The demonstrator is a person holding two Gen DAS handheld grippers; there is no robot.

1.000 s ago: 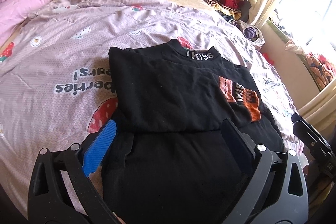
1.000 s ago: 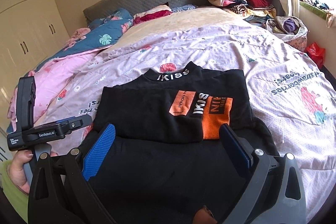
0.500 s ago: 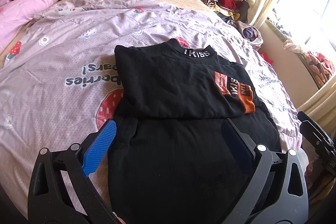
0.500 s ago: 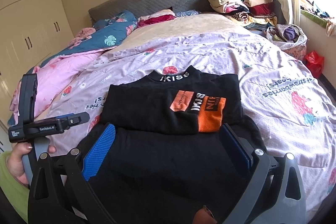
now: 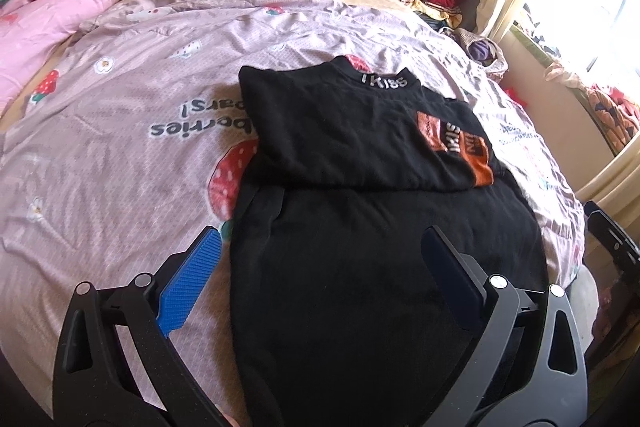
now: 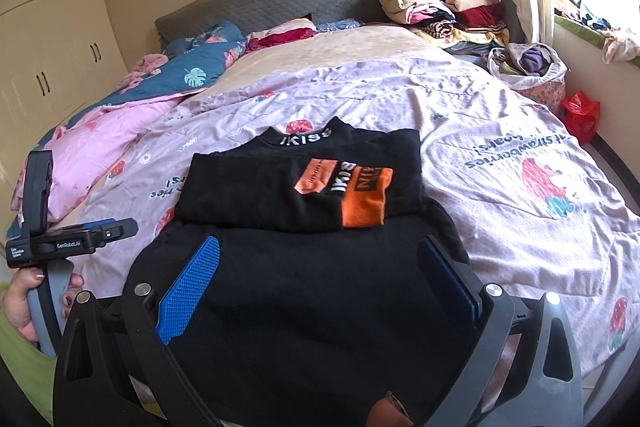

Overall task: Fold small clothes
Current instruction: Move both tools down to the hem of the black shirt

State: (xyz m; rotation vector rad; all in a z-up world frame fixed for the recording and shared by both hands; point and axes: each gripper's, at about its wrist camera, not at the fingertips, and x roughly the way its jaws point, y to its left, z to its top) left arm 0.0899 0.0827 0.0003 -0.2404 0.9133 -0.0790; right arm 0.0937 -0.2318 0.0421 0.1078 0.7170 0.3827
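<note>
Your black top (image 5: pixel 360 163) lies on the bed (image 5: pixel 120 147) with sleeves folded in (near half still unfolded), both grippers' fingers (image 5: pixel 188 287) apart and empty.

You have one black top (image 6: pixel 304 187) on the strawberry-print cover (image 6: pixel 500 147), its collar lettering reading "IKISS". Two grippers: left gripper (image 5: pixel 320 247) and right gripper (image 6: pixel 320 255), two blue-padded fingers apiece. One stack of folded clothes (image 6: pixel 444 7). One red bag (image 6: pixel 580 115).
</note>
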